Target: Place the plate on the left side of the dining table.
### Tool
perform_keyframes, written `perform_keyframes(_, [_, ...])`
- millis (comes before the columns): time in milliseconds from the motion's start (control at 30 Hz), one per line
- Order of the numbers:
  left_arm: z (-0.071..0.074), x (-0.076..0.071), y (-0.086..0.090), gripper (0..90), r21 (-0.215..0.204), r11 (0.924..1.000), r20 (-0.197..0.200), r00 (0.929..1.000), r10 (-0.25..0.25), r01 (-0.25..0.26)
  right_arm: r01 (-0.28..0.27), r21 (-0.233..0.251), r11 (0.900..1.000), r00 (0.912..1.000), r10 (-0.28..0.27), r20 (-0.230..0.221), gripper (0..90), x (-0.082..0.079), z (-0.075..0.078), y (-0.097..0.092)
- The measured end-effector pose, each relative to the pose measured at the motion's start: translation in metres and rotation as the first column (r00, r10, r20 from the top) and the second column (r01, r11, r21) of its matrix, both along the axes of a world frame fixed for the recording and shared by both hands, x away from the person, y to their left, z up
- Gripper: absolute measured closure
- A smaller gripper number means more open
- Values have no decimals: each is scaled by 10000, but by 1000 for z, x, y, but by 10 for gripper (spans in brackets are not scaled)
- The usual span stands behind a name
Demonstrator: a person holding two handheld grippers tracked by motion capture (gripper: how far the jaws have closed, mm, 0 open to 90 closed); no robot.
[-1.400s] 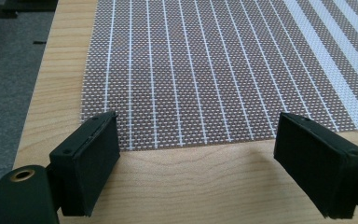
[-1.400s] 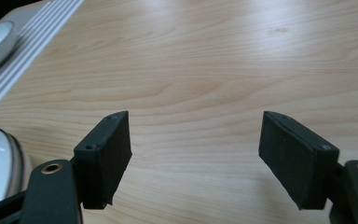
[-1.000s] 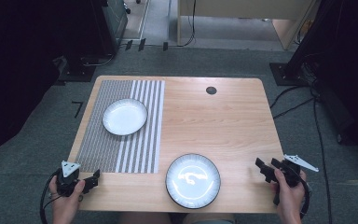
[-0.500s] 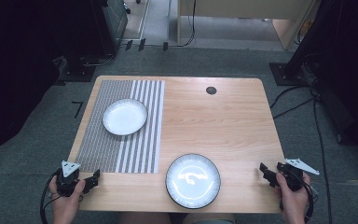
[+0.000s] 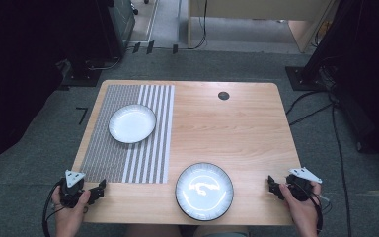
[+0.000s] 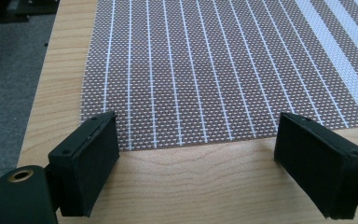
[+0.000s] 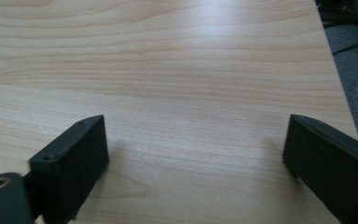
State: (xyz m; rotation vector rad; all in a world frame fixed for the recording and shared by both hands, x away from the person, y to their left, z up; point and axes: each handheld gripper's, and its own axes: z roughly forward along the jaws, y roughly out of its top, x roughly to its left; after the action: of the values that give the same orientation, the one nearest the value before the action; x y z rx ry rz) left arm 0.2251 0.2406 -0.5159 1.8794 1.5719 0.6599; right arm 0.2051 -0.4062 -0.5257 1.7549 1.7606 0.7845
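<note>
My left gripper point(image 5: 100, 188) rests at the table's front left corner, just before the near edge of a grey striped placemat point(image 5: 153, 148). In the left gripper view it point(image 6: 196, 135) stands open over bare wood, the mat's point(image 6: 205, 70) edge just ahead. My right gripper point(image 5: 272, 186) sits at the front right corner. Its jaws have just been opening, and in the right gripper view the gripper point(image 7: 196, 140) is wide open with only wood between them. A white plate point(image 5: 132, 123) lies on the mat. A dark-rimmed plate point(image 5: 204, 191) lies at the front middle.
The wooden table point(image 5: 237, 138) has a small black round grommet point(image 5: 223, 96) near its back edge. Cables point(image 5: 335, 133) run over the grey floor to the right. Dark equipment stands at the back left and right.
My right gripper has drawn back a little toward the near right corner and its jaws stand wider. The left gripper and both plates have stayed put.
</note>
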Motion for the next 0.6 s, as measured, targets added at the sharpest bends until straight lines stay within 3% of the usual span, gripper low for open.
perform_keyframes(600, [0, 2, -1, 121, 12, 10000, -50, 10000, -30, 31, -75, -39, 10000, 9999, 74, -109, 24, 1, 0, 1])
